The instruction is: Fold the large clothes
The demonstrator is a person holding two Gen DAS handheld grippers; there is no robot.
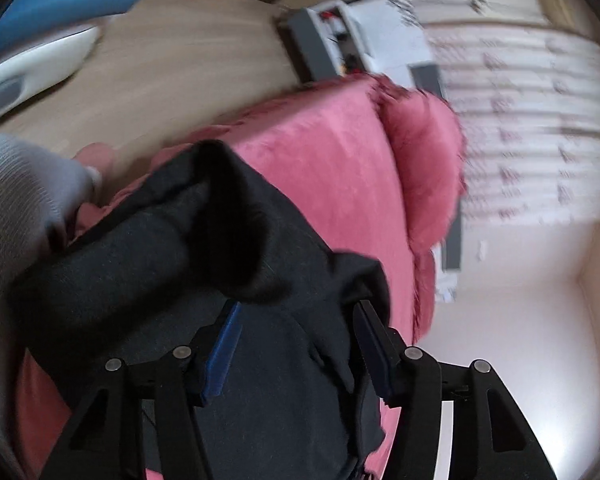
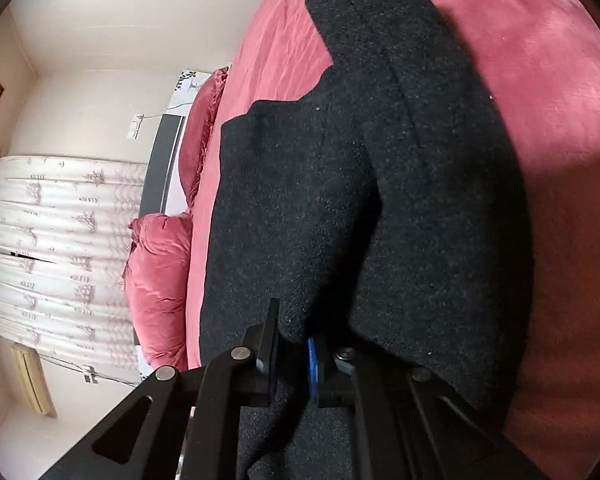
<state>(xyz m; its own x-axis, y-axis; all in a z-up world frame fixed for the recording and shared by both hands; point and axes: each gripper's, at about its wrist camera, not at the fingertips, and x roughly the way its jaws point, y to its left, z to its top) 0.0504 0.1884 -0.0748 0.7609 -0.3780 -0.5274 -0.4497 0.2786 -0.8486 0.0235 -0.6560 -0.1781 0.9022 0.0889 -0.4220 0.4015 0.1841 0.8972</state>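
Observation:
A large black wool coat (image 2: 340, 200) lies on a pink bed cover (image 2: 520, 60). In the right wrist view my right gripper (image 2: 294, 344) is shut on a fold of the coat's edge, the cloth bunched between its fingers. In the left wrist view the coat (image 1: 172, 248) is lifted and draped over my left gripper (image 1: 296, 316). Its jaws stand wide apart with cloth lying between and over them. The left view is blurred. A hand in a white glove (image 1: 16, 200) is at the left edge, next to the coat.
Pink pillows (image 2: 160, 280) lie at the head of the bed, with a dark headboard (image 2: 164, 160) and white patterned curtains (image 2: 52, 248) behind. In the left view a wooden floor (image 1: 160, 68) and a white and grey cabinet (image 1: 360, 32) lie beyond the bed (image 1: 332, 168).

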